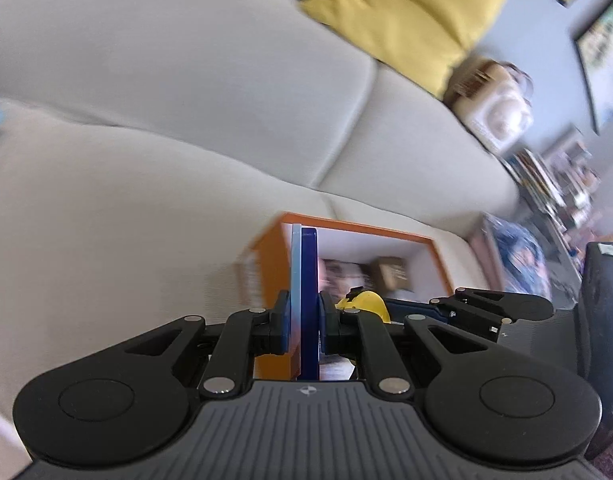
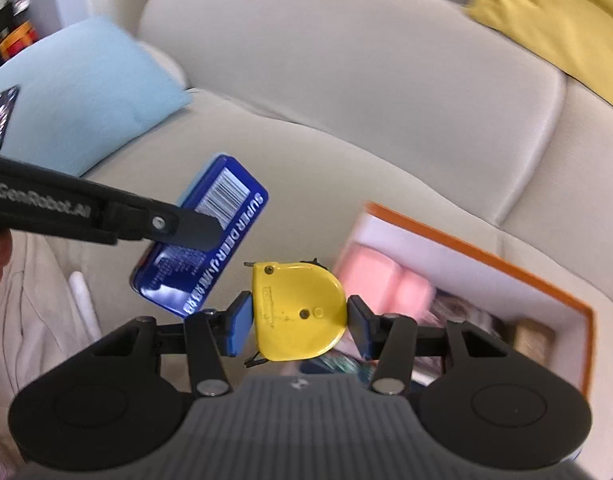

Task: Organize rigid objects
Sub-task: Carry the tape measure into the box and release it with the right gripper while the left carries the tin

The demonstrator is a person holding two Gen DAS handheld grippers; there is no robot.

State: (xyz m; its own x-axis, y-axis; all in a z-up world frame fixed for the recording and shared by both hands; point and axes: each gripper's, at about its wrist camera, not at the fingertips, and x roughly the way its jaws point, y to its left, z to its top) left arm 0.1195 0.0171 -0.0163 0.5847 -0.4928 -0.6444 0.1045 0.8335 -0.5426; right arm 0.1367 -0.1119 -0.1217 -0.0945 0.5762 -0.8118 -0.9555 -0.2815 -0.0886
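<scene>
Left gripper [image 1: 302, 326] clamps a flat blue tin [image 1: 308, 304] edge-on. Right gripper [image 2: 300, 326] grips a yellow tape measure [image 2: 300, 312] near the orange box [image 2: 546, 288].

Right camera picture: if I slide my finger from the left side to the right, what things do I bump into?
Blue pillow → blue tin → yellow tape measure → pink thing in the orange box.

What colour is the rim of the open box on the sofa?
Orange rim, seen best in the right wrist view.
</scene>
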